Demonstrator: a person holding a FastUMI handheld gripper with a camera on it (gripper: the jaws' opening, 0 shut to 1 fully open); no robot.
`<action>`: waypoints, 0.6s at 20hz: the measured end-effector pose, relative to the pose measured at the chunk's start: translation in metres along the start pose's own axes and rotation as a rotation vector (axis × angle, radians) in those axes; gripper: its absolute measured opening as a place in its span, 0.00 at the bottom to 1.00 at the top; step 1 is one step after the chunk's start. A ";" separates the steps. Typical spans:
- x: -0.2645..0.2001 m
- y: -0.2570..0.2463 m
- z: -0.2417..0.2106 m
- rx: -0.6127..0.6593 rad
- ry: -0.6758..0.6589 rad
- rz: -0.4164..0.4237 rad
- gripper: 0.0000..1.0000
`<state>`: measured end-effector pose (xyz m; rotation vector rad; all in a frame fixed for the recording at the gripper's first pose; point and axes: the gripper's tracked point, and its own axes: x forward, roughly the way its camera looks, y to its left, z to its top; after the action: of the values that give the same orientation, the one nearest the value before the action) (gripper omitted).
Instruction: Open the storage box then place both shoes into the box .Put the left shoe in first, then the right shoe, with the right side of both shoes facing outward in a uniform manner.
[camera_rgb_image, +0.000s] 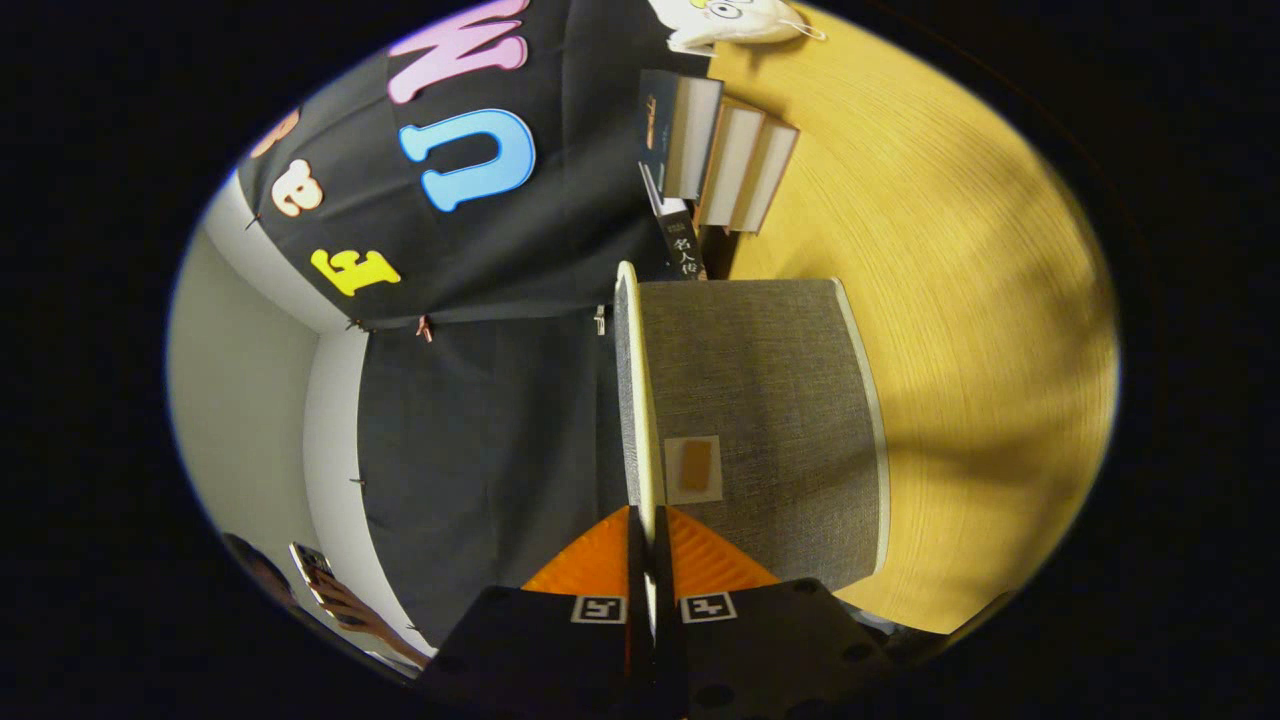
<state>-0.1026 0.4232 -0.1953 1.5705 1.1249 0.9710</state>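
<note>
The hand-held gripper pinches the thin pale edge of the grey fabric storage box lid, one finger on each side. The grey fabric storage box sits just ahead on the yellow wooden worktop. Books stand beyond it.

The gripper is turned on its side, its two fingers brought almost together. The thin edge of the lid is pinched between them, with one finger pressed on each face of it.
</note>
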 end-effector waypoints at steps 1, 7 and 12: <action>-0.001 0.004 -0.004 -0.013 0.012 0.002 0.05; 0.013 0.062 -0.017 -0.140 -0.004 0.045 0.05; 0.041 0.103 -0.032 -0.252 -0.003 0.040 0.05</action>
<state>-0.0998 0.4563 -0.0852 1.3937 0.9322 1.0914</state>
